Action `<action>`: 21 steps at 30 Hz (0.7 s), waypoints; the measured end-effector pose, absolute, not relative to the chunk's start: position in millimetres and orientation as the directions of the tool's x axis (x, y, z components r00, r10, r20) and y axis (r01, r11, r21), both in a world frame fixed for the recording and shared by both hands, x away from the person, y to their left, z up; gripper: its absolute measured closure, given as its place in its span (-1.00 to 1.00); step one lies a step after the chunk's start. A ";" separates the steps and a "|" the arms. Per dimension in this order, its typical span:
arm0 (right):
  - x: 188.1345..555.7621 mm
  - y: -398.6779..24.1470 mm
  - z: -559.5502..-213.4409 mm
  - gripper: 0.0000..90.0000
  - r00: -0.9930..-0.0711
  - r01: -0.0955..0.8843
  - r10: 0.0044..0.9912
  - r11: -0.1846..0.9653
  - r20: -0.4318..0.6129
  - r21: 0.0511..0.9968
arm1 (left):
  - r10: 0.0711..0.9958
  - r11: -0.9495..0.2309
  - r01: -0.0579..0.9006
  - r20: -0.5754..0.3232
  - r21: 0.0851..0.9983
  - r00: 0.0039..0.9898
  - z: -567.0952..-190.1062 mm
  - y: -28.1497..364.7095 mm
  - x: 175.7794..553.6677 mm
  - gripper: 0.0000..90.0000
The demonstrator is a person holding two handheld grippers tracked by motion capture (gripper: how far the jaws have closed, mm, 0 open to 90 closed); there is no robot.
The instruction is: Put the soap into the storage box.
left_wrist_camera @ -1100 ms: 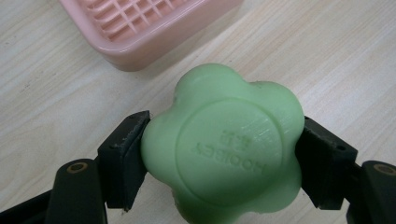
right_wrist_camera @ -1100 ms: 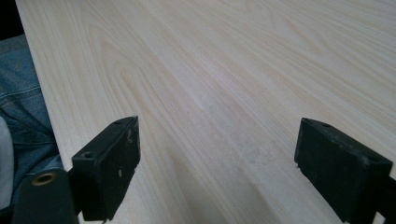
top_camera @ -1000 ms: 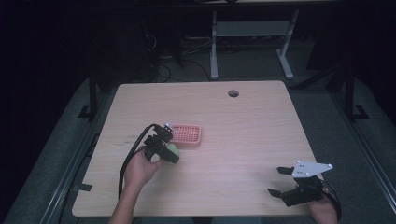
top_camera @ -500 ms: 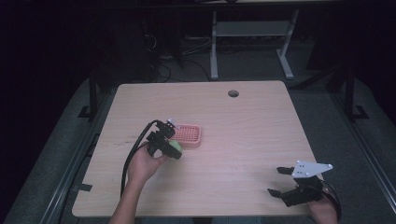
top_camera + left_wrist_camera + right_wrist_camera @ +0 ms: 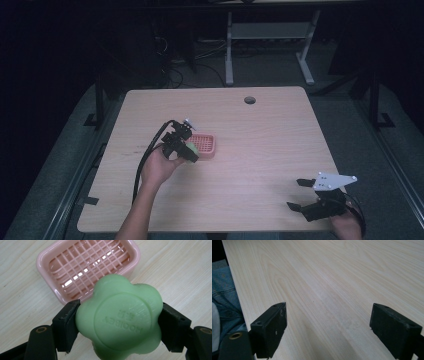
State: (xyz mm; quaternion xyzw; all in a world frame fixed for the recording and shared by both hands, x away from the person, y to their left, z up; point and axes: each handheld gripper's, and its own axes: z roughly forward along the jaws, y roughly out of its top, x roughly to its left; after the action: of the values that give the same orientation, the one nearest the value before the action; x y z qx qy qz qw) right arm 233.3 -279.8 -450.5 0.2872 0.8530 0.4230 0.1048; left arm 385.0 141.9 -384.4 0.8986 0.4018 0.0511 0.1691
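Note:
A green flower-shaped soap (image 5: 119, 319) sits clamped between the jaws of my left gripper (image 5: 119, 322), held just above the table. A pink slatted soap dish (image 5: 87, 267) lies beyond it, empty. In the high view the left gripper (image 5: 186, 149) with the soap (image 5: 191, 148) hangs at the left edge of the pink dish (image 5: 205, 145), mid-table. My right gripper (image 5: 299, 195) rests near the table's front right corner, jaws wide apart with nothing between them; its own view has the gripper (image 5: 328, 325) over bare wood.
The wooden table (image 5: 260, 150) has a round cable hole (image 5: 249, 100) near its far edge. A black cable (image 5: 142, 165) trails from the left gripper toward the front. Denim cloth (image 5: 224, 295) lies past the table edge in the right gripper view. A desk frame (image 5: 270, 45) stands behind.
My left gripper has carried the green soap a little to the right, closer to the pink dish. The right gripper has stayed where it was.

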 end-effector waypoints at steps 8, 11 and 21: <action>233.4 -279.8 -450.6 -0.69 -0.814 0.401 0.578 0.478 0.065 0.782 | 0.736 -0.635 0.702 -0.024 0.324 0.677 -384.4 134.1 392.1 -0.41; 233.2 -279.9 -450.4 -0.69 -0.812 0.401 0.579 0.474 0.066 0.784 | 0.736 -0.629 0.704 -0.036 0.330 0.675 -384.5 132.4 395.3 -0.41; 233.2 -280.2 -450.2 -0.69 -0.814 0.399 0.578 0.474 0.064 0.785 | 0.735 -0.634 0.704 -0.035 0.320 0.678 -381.5 125.7 406.1 -0.41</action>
State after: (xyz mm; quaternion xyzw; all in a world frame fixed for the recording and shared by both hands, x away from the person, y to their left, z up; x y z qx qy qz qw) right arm 233.2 -280.2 -450.2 0.2865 0.8521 0.4252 0.1053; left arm 406.1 125.7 -381.5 0.9025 0.3985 0.0494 0.1557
